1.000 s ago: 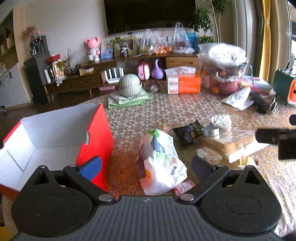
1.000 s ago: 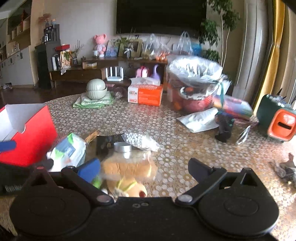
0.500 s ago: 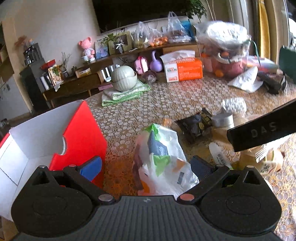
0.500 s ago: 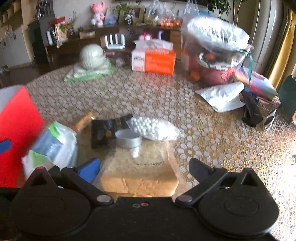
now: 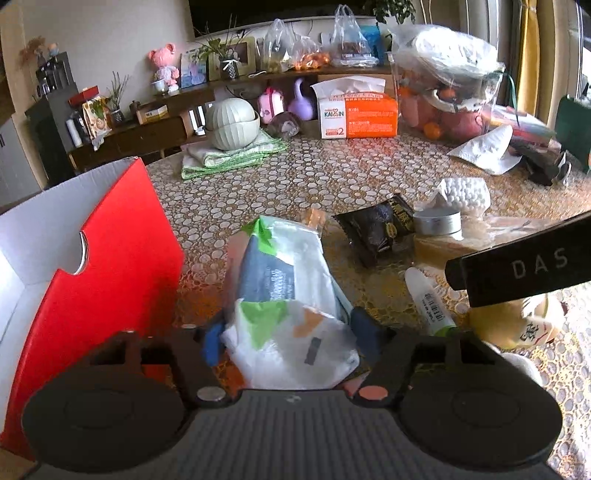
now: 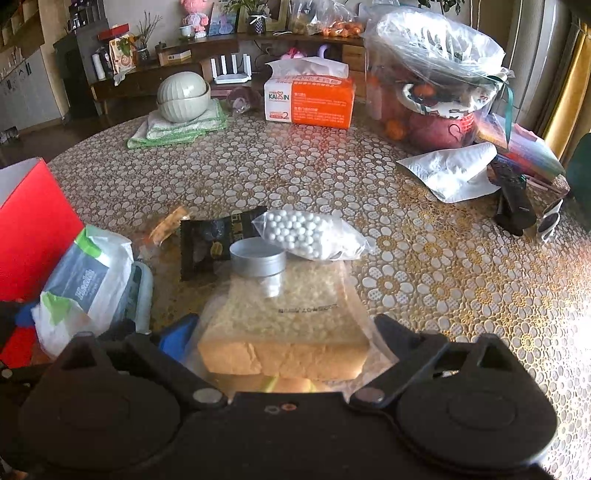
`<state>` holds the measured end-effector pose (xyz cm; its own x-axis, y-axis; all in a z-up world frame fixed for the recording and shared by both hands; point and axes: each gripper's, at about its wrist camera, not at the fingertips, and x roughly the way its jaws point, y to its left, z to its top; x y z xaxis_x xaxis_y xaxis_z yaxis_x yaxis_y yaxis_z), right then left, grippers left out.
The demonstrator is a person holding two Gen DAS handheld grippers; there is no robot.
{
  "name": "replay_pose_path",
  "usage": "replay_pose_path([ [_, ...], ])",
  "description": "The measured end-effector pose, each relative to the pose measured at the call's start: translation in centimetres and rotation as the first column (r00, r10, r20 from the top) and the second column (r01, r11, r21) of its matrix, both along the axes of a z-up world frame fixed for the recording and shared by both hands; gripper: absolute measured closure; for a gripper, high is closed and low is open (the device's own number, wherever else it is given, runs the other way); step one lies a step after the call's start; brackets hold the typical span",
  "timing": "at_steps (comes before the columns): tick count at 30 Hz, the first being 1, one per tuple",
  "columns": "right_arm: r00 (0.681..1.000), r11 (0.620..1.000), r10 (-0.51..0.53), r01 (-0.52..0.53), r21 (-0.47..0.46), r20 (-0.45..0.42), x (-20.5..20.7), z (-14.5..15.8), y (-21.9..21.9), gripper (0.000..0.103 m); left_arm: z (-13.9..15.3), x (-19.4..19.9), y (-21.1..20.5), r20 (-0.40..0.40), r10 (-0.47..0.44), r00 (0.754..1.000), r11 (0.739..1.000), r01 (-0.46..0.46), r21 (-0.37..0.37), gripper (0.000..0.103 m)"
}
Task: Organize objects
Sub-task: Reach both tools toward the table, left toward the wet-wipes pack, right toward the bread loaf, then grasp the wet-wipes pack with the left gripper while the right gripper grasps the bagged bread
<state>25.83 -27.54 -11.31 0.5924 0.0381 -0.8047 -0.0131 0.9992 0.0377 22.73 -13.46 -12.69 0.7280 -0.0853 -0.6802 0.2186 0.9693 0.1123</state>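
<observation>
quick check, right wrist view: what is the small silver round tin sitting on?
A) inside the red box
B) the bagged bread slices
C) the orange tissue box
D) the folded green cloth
B: the silver tin rests on the far end of the bagged bread, which lies between the right gripper fingers.

We are in a home living room. A large dark television screen [image 5: 280,11] hangs on the wall above a low wooden sideboard [image 5: 155,129] crowded with a pink doll [image 5: 165,64], a picture frame [image 5: 229,57], small potted plants [image 5: 118,96] and tied plastic bags of food [image 5: 314,51]. Yellow curtains [image 5: 532,48] hang at the right. We see a round worktop [image 6: 258,166] under a floral patterned cover, carrying a tissue box [image 6: 310,98], stacked bowls [image 6: 183,96] on folded cloths [image 6: 177,129] and a bagged fruit basket [image 6: 436,77].
</observation>
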Motion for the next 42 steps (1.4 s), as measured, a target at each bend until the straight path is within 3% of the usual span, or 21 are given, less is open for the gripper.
replay_pose_path([
  [8, 1.000, 0.999, -0.009, 0.009, 0.032, 0.004, -0.7, 0.9, -0.5, 0.023, 0.6, -0.7, 0.2, 0.007, 0.011, 1.000, 1.000, -0.011, 0.001, 0.057],
  [26, 0.997, 0.995, 0.018, -0.024, 0.100, 0.069, -8.4, 6.6, -0.8, 0.023, 6.3, -6.1, 2.5, 0.015, -0.026, 1.000, 0.997, 0.027, -0.068, 0.057],
  [42, 0.970, 0.982, 0.167, -0.179, 0.057, 0.175, -12.8, 12.5, 6.6, 0.023, 11.9, -10.3, 9.7, -0.007, -0.032, 0.999, 0.990, 0.031, -0.134, 0.057],
])
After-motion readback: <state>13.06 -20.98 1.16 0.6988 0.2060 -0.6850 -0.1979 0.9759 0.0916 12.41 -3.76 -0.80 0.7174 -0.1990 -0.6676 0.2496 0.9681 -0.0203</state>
